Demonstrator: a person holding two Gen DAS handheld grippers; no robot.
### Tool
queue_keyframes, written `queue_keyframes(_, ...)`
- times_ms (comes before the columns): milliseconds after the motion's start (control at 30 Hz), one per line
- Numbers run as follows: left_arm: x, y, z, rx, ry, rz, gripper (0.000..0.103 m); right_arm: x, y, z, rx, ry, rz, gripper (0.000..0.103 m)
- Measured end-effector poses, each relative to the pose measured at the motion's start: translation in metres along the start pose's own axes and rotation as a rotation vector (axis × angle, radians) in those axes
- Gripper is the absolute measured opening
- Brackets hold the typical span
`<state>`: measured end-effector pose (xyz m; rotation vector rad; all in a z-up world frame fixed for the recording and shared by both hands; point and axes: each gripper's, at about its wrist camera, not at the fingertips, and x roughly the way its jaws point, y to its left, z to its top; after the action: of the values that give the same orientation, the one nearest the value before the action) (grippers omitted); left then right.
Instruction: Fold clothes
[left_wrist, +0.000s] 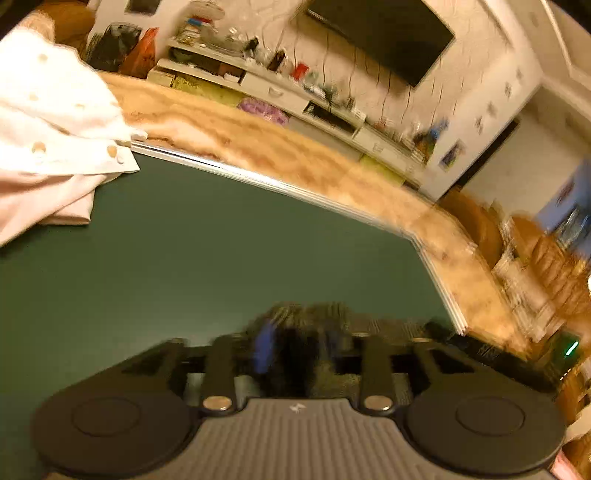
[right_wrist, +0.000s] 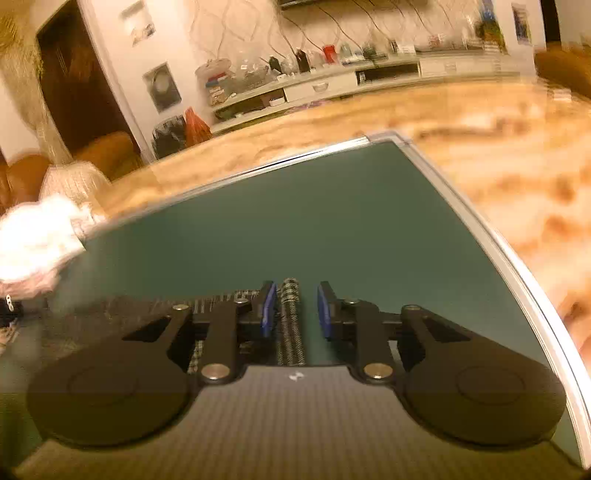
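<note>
Wide bare green mat ahead of both grippers, with its silver rim running along the far and right sides; beyond the rim, a strip of marbled tan table

Past the table, a low white shelf crowded with bottles and jars, a dark TV on the wall, a red bag by the corner

Right gripper low over the mat near its right edge, blue pads parted narrowly, a rolled edge of dark checked cloth lying between them, long axis along the fingers and pointing toward the far rim; cannot tell whether either pad touches it. More of the cloth spread flat to the left, under the left finger

Left gripper blurred; dark fabric bunched between its fingers, apparently pinched, grip itself too smeared to tell

White buttoned shirt heaped at the mat's far left corner, hanging over the rim, well apart from both grippers
</note>
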<state>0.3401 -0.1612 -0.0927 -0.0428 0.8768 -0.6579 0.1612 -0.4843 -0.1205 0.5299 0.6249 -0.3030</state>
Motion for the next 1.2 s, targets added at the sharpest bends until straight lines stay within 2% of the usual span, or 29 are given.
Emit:
queue_keyframes(33, 0.0, -0.002, -0.001, 0.005, 0.002, 0.002, 0.051, -0.003, -0.01, 0.002, 0.058, -0.002, 0.025, 0.037)
queue_keyframes(100, 0.0, -0.006, -0.003, 0.015, 0.006, 0.006, 0.049, -0.009, -0.028, 0.002, 0.149, -0.007, 0.058, 0.042)
queue_keyframes(133, 0.0, -0.007, -0.004, 0.021, 0.008, 0.008, 0.041, -0.011, -0.03, 0.001, 0.15, 0.0, 0.065, 0.042)
queue_keyframes(300, 0.0, -0.017, -0.009, 0.047, 0.017, 0.019, 0.037, -0.009, -0.011, -0.007, 0.003, 0.074, 0.152, 0.042)
queue_keyframes(333, 0.001, -0.018, -0.009, 0.061, 0.012, 0.027, 0.037, -0.008, -0.006, -0.009, -0.038, 0.063, 0.131, 0.041)
queue_keyframes(367, 0.003, -0.019, -0.008, 0.074, 0.006, 0.036, 0.037, -0.008, -0.003, -0.011, -0.068, 0.053, 0.111, 0.029)
queue_keyframes(433, 0.006, -0.022, -0.004, 0.081, 0.004, 0.049, 0.04, -0.006, -0.005, -0.011, -0.053, 0.04, 0.098, 0.026)
queue_keyframes(533, 0.011, -0.03, 0.004, 0.091, 0.004, 0.097, 0.052, -0.003, -0.003, -0.008, -0.049, 0.027, 0.063, 0.024)
queue_keyframes(600, 0.012, -0.028, 0.012, 0.045, 0.018, 0.095, 0.052, 0.003, 0.009, -0.004, -0.102, 0.019, 0.017, 0.025)
queue_keyframes(633, 0.012, -0.027, 0.016, 0.021, 0.026, 0.086, 0.051, 0.006, 0.013, -0.001, -0.124, 0.022, 0.007, 0.029)
queue_keyframes(700, -0.002, -0.032, 0.016, 0.028, 0.006, 0.044, 0.054, 0.01, 0.019, 0.01, -0.154, 0.041, -0.01, 0.04)
queue_keyframes(733, -0.008, -0.034, 0.016, 0.031, -0.004, 0.022, 0.055, 0.007, 0.02, 0.014, -0.153, 0.043, -0.027, 0.05)
queue_keyframes(800, -0.018, -0.044, 0.013, 0.056, -0.018, -0.039, 0.057, -0.003, 0.023, 0.022, -0.161, 0.035, -0.054, 0.051)
queue_keyframes(833, -0.022, -0.051, 0.011, 0.075, -0.022, -0.077, 0.058, -0.015, 0.028, 0.021, -0.195, 0.0, -0.043, 0.051)
queue_keyframes(900, -0.018, -0.067, 0.007, 0.116, -0.011, -0.129, 0.059, -0.031, 0.039, 0.018, -0.259, -0.022, 0.029, 0.051)
queue_keyframes(933, -0.01, -0.072, 0.005, 0.126, 0.007, -0.094, 0.059, -0.031, 0.045, 0.018, -0.279, 0.007, 0.082, 0.051)
queue_keyframes(1000, 0.007, -0.082, 0.003, 0.143, 0.044, -0.027, 0.059, -0.018, 0.058, 0.018, -0.32, 0.072, 0.095, 0.051)
queue_keyframes(1100, 0.02, -0.076, 0.0, 0.089, 0.068, -0.018, 0.058, 0.018, 0.063, 0.017, -0.395, 0.143, -0.009, 0.051)
queue_keyframes(1200, 0.017, -0.076, -0.001, 0.071, 0.074, -0.015, 0.058, 0.025, 0.057, 0.021, -0.41, 0.132, -0.028, 0.051)
